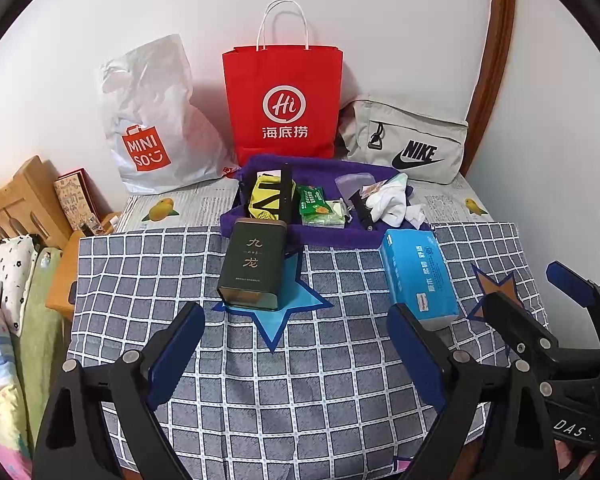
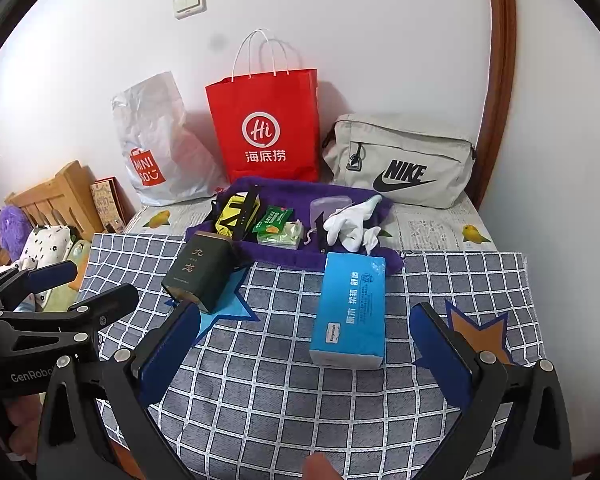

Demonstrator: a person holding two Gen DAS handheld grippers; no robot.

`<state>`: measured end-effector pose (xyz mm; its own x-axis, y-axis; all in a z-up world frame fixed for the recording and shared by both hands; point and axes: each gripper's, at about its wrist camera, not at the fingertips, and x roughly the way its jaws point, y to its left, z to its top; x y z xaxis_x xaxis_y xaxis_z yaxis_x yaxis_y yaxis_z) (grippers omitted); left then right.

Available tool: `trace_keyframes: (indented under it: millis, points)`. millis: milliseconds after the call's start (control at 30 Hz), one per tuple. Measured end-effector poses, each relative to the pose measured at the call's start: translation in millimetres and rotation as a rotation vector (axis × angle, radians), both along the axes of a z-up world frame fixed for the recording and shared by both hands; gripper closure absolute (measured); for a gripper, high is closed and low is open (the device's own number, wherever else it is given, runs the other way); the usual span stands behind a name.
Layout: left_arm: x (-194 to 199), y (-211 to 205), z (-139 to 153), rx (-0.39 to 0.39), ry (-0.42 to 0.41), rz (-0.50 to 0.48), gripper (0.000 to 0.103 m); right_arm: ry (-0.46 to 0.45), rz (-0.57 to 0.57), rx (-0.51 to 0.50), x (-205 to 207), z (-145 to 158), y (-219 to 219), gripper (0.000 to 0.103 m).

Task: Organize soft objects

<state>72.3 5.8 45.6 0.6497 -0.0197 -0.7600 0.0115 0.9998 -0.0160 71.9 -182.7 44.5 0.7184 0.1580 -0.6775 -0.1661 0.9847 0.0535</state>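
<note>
Blue tissue pack point(image 2: 350, 310) found lying flat on the checked cloth point(image 2: 260, 400), just in front of the purple tray point(image 2: 300, 190), one short end touching or nearly touching the tray's near edge. Long axis noted running from the tray toward the grippers, printed face up, near short end pointing at the right gripper point(image 2: 304, 348). Right gripper recorded wide open, holding nothing, the pack lying ahead of and between its fingertips but clear of both. Left gripper point(image 1: 300, 344) likewise wide open and empty, aimed instead at the dark tin point(image 1: 254, 266) standing to the pack's left on a blue star point(image 1: 278, 312); pack seen off to its right, just beyond one fingertip. Right gripper judged the nearer and better aligned; closing across the pack's short width judged the likely move. White sock or cloth point(image 2: 352, 222) observed crumpled inside the tray, behind the pack. Three bags noted against the wall, beyond the tray.
</note>
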Motion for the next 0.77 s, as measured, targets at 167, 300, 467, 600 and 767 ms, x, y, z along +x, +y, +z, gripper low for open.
trace_keyframes:
  millis: [167,300,467,600,767]
  points:
    - [-0.8,0.2,0.8,0.001,-0.003,0.001,0.011,-0.003,0.0,-0.006,-1.3,1.6,1.4,0.0]
    - [-1.9,1.5,1.8,0.002,-0.004,0.004,0.011,-0.004,0.003,-0.006,-1.5,2.0,3.1,0.0]
    - [-2.5,2.6,3.8,0.006,-0.003,0.005,0.011,-0.003,0.004,-0.007,-1.6,2.0,4.6,0.0]
    - [-2.4,2.2,4.5,0.007,-0.004,0.006,0.011,-0.007,0.003,-0.009,-1.1,2.0,4.4,0.0]
    - [-0.2,0.3,5.1,0.014,-0.008,0.0,0.011,-0.007,0.001,-0.01,-0.8,1.7,5.3,0.0]
